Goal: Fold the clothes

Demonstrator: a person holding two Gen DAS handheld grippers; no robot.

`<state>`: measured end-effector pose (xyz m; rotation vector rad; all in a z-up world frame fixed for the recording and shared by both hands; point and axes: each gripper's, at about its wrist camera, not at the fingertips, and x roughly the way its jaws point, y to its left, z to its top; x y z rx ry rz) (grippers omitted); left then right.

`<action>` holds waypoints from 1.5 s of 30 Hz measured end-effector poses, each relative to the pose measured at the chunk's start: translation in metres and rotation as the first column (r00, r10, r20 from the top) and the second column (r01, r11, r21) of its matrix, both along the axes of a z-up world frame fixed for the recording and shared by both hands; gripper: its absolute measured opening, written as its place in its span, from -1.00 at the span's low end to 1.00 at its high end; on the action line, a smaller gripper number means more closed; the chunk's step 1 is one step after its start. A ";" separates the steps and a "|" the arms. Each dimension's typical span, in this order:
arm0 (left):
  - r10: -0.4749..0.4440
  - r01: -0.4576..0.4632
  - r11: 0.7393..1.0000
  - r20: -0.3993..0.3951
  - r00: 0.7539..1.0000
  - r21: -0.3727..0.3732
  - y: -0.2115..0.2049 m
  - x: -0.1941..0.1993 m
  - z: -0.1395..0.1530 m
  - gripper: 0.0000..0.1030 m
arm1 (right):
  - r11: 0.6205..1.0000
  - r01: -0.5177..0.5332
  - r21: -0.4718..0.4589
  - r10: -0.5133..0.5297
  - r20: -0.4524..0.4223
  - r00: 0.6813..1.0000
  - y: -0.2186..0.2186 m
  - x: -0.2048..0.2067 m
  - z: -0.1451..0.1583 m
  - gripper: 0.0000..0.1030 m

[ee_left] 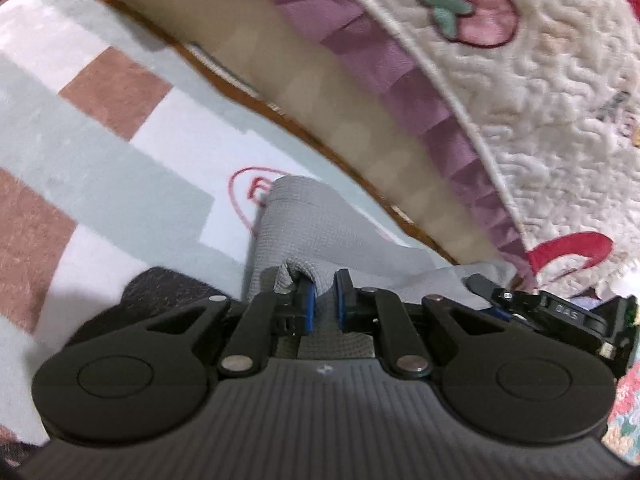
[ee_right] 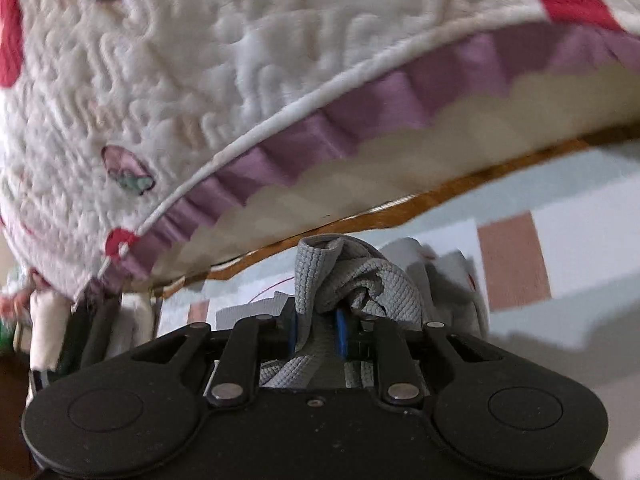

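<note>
1. Grey garment (ee_left: 288, 216): waffle-knit fabric with a stitched hem at its far end, in the lower centre of the left wrist view. It ran up-frame from the jaws over the rug (ee_left: 120, 184).
2. In the right wrist view the same grey cloth (ee_right: 360, 276) was bunched and twisted into a knot-like wad at centre frame, ribbed texture clear.
3. Left gripper (ee_left: 323, 296): jaws nearly closed, with a fold of the grey garment pinched between the blue pads (ee_left: 307, 304).
4. Right gripper (ee_right: 318, 332): jaws narrow, clamped on the twisted grey cloth; only thin strips of the blue pads (ee_right: 341, 330) showed.
5. The right gripper's body also showed at the lower right of the left wrist view, with raised letters reading about "DAS" (blurred, not certain).
6. Rug: soft pile, blocks of pale green, white and dusty pink, plus a red outlined shape with an "E"-like mark (ee_left: 256, 190) partly under the garment.
7. Quilted cream bedspread (ee_left: 540, 120) filled the upper right of the left view: stippled stitching, strawberry motif (ee_left: 472, 10), red patches, pleated purple ruffle (ee_left: 400, 76) along the edge.
8. Below the ruffle: beige mattress side (ee_right: 400, 168), then an orange-brown wooden edge (ee_right: 440, 196).
</note>
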<state>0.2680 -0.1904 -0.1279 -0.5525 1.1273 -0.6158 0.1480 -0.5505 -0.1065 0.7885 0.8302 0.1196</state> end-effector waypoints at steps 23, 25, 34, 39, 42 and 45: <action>-0.604 0.402 0.796 0.549 0.579 0.452 -0.056 -0.083 0.037 -0.04 | 0.879 -0.057 -0.474 0.176 0.211 0.961 0.035 -0.095 0.003 -0.05; -0.605 0.380 0.790 0.516 0.606 0.481 -0.078 -0.069 0.026 -0.04 | 0.852 -0.050 -0.521 0.169 0.183 0.969 0.036 -0.082 -0.007 -0.04; -0.431 0.148 0.827 0.442 0.787 0.543 -0.079 0.012 0.001 -0.23 | 0.938 0.086 -0.336 -0.037 0.152 0.988 -0.007 -0.016 -0.044 -0.27; -0.386 0.093 0.823 0.432 0.815 0.560 -0.075 0.030 -0.004 -0.21 | 0.981 0.126 -0.150 -0.087 0.247 0.965 -0.018 -0.025 -0.034 -0.64; -0.388 0.087 0.818 0.434 0.813 0.569 -0.074 0.030 -0.005 -0.18 | 0.949 0.090 -0.301 -0.030 0.201 0.979 -0.016 -0.014 -0.030 -0.56; -0.400 0.073 0.798 0.436 0.806 0.598 -0.080 0.026 -0.004 -0.18 | 0.859 0.113 -0.499 -0.053 0.132 0.990 -0.014 -0.018 -0.033 -0.47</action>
